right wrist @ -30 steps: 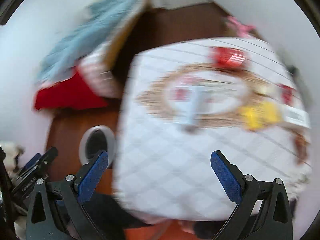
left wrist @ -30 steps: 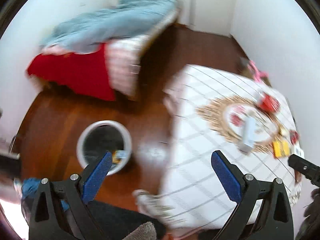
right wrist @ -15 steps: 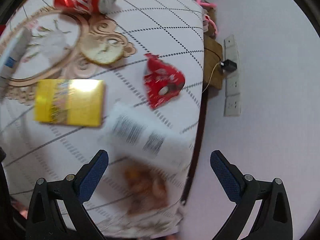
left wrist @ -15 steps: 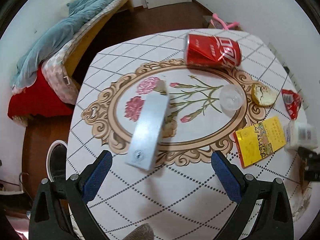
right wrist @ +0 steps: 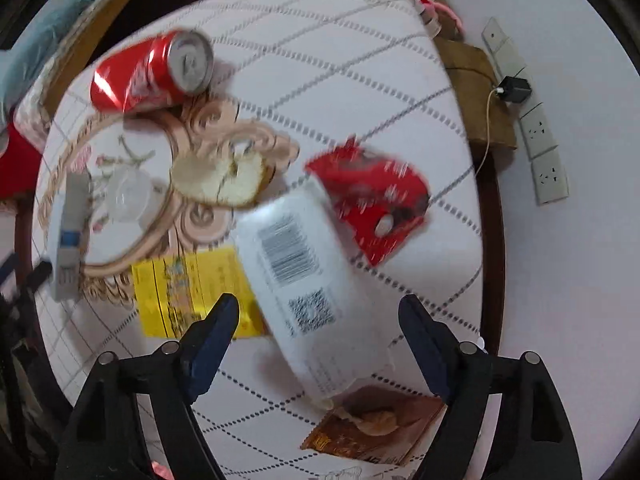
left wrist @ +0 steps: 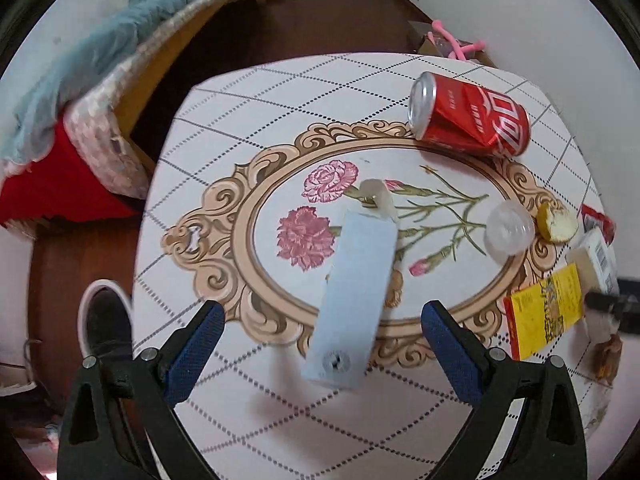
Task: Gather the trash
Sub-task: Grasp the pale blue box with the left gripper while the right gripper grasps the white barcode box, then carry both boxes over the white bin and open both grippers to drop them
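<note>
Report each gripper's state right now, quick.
Left gripper: open, holding nothing, above the pale blue carton.
Right gripper: open, holding nothing, above the white barcoded packet.

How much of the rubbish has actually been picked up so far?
Hardly any, by the look of it. Both the left gripper and right gripper are open and empty. Left on the table: the red can, pale blue carton, white packet, red wrapper and yellow packet.
</note>
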{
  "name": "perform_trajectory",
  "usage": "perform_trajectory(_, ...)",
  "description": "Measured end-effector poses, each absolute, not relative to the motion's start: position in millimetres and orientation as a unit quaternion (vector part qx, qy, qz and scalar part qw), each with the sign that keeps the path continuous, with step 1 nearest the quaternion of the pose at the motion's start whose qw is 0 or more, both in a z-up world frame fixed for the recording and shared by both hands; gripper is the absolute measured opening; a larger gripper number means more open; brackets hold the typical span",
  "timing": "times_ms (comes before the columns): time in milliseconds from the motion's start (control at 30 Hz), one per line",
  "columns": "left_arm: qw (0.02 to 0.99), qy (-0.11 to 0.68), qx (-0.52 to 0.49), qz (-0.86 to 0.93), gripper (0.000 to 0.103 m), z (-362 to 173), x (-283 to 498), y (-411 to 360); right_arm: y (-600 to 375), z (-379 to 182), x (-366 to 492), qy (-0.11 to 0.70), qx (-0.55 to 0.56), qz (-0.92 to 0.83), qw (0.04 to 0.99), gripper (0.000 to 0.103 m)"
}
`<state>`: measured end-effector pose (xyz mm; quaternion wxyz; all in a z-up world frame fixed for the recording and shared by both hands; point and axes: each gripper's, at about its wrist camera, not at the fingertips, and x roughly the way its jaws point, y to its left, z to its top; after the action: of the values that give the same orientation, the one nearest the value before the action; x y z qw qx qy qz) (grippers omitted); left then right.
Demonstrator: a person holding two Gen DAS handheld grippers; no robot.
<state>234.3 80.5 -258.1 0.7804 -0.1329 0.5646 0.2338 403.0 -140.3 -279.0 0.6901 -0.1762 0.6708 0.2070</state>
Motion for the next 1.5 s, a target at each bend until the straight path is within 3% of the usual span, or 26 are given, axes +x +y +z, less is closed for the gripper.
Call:
perform_trajectory(133, 0.771, 0.590, -0.139, 0.195, 0.099, -277.5, 250.0, 88.3, -141.2, -281.6, 391.6, 0.666, -0.161, 0.199, 0.700, 0.083)
perform_trajectory(200, 0.765, 0.604, -0.136, 0.177, 0.087, -288.1, 257.8, 86.2, -142.9, -279.5, 384.7, 0.663, -0.146, 0.197, 0.707, 0.074)
perform_trajectory(267, 0.756, 0.618, -0.128, 0.171, 0.054, -297.5, 263.4, 81.7, -143.9, -281.3, 378.6, 0.658, -0.136, 0.196, 0.714, 0.062)
perform_trajectory(300, 0.758, 0.617, -0.132, 0.166, 0.049, -298.3, 264.2, 80.7, -147.4, -285.4, 385.8, 0.656, -0.133, 0.195, 0.717, 0.055)
perform_trajectory(333, 0.763, 0.610, -0.135, 0.167, 0.036, -296.2, 264.3, 79.6, -146.7, -283.6, 383.9, 0.654, -0.133, 0.192, 0.720, 0.055)
perform_trajectory(367, 0.762, 0.611, -0.134, 0.168, 0.033, -295.9, 265.4, 78.7, -146.1, -285.3, 384.2, 0.651, -0.137, 0.190, 0.722, 0.054)
perform_trajectory(600, 0.783, 0.584, -0.122, 0.177, 0.032, -274.7, 254.2, 65.6, -146.5, -270.7, 367.3, 0.629, -0.117, 0.192, 0.745, 0.053)
perform_trajectory(933, 0.821, 0.515, -0.131, 0.208, 0.032, -200.2, 198.4, 60.8, -135.4, -220.6, 324.6, 0.574, -0.056, 0.239, 0.781, 0.053)
perform_trajectory(1167, 0.845, 0.455, -0.147, 0.240, 0.032, -138.0, 144.4, 100.0, -92.5, -173.0, 270.3, 0.532, -0.031, 0.308, 0.788, 0.052)
perform_trajectory(1500, 0.847, 0.397, -0.177, 0.307, 0.032, -88.4, 41.8, 175.7, 13.5, -134.6, 176.8, 0.502, -0.044, 0.411, 0.760, 0.052)
